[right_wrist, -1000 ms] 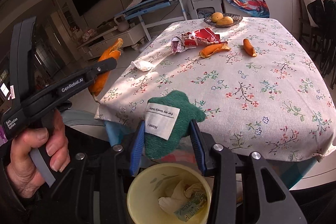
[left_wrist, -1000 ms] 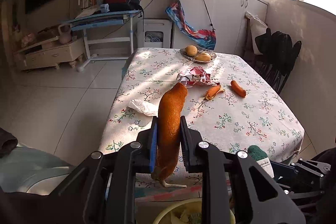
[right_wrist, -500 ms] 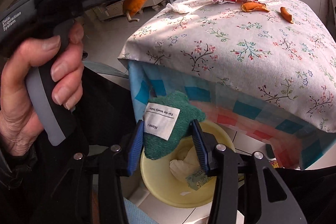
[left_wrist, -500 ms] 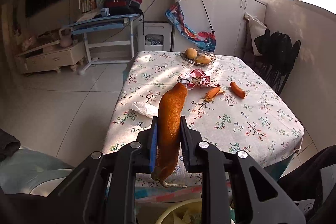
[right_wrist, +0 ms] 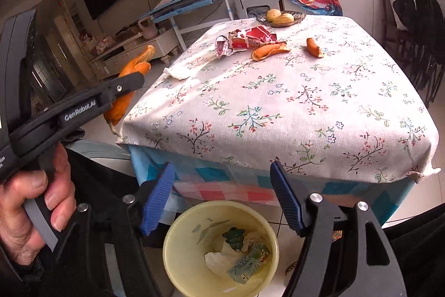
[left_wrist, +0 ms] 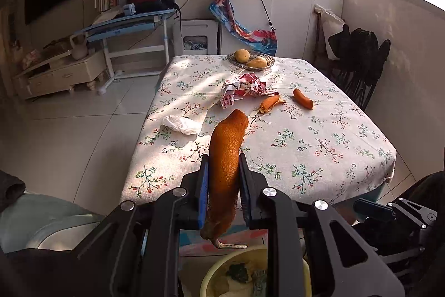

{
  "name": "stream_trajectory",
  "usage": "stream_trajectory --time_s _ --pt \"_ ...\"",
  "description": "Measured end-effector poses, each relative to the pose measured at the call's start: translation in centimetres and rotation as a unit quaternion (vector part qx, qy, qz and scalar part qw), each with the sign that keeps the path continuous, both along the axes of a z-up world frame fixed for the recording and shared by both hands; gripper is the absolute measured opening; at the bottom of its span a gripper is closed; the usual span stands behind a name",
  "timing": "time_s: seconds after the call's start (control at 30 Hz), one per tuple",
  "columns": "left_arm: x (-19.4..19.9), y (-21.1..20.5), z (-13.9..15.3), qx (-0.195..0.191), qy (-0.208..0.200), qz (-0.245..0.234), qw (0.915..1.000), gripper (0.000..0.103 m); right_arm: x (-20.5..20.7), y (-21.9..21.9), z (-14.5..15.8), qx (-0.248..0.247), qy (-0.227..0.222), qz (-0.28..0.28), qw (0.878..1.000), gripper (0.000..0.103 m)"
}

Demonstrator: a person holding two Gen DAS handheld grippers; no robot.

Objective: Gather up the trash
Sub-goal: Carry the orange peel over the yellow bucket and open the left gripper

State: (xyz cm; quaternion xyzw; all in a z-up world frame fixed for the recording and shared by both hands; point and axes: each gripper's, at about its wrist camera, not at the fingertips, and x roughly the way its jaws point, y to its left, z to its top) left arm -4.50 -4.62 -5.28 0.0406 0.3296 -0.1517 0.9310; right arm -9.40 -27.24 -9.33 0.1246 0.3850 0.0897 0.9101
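Nearby, crumpled tissue (left_wrist: pixel 182 124), red wrapper (left_wrist: pixel 244 86), peel scraps (left_wrist: pixel 268 105) on tablecloth (left_wrist: pixel 319 146).

Counter (right_wrist: pixel 319 113): covered by a white floral cloth; checked blue-and-red cloth shows below its near edge.
Far end: shallow basket (right_wrist: pixel 299 16) holding two yellow-orange fruits.
Middle: crumpled red-and-white wrapper (right_wrist: pixel 247 39); just beside it a curled orange peel (right_wrist: pixel 271 49); a smaller peel piece (right_wrist: pixel 314 47) lies apart to the right.
Left edge: crumpled white tissue (right_wrist: pixel 178 72).
Floor (left_wrist: pixel 69 135): pale tiles; yellow bin (right_wrist: pixel 178 263) stands on it below the counter's near edge, holding scraps.
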Motion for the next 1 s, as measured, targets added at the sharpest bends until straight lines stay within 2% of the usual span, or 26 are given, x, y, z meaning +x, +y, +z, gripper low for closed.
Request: stream_trajectory --time_s 0.17,0.7,0.8,0.9,0.93,0.97,1.0 --pt "-1.8 -0.9 -1.1 0.014 0.021 -0.022 0.9995 0.019 0.2 -2.7 0.2 0.026 -0.008 -0.062 0.998 0.073" --pt "-6.2 -4.3 -5.2 0.058 0.099 -0.088 0.9895 0.019 0.3 -3.4 0.4 0.032 -0.018 -0.076 0.996 0.074" --pt "-6.6 -4.8 -6.5 0.064 0.139 -0.1 0.9832 0.019 0.4 -3.4 0.5 0.033 -0.019 -0.076 0.996 0.074" --pt "-7.0 -5.4 -8.6 0.075 0.202 -0.119 0.9692 0.021 0.5 -3.5 0.5 0.033 -0.019 -0.076 0.996 0.074" --pt "-7.1 -5.7 -9.3 0.084 0.219 -0.126 0.9639 0.025 0.5 -3.5 0.5 0.033 -0.019 -0.076 0.996 0.074" --pt "-7.3 -6.0 -9.7 0.093 0.224 -0.125 0.962 0.027 0.5 -3.5 0.5 0.034 -0.019 -0.077 0.996 0.074" --pt "-7.5 -6.1 -9.8 0.102 0.223 -0.122 0.9619 0.034 0.5 -3.5 0.5 0.033 -0.019 -0.077 0.996 0.074"
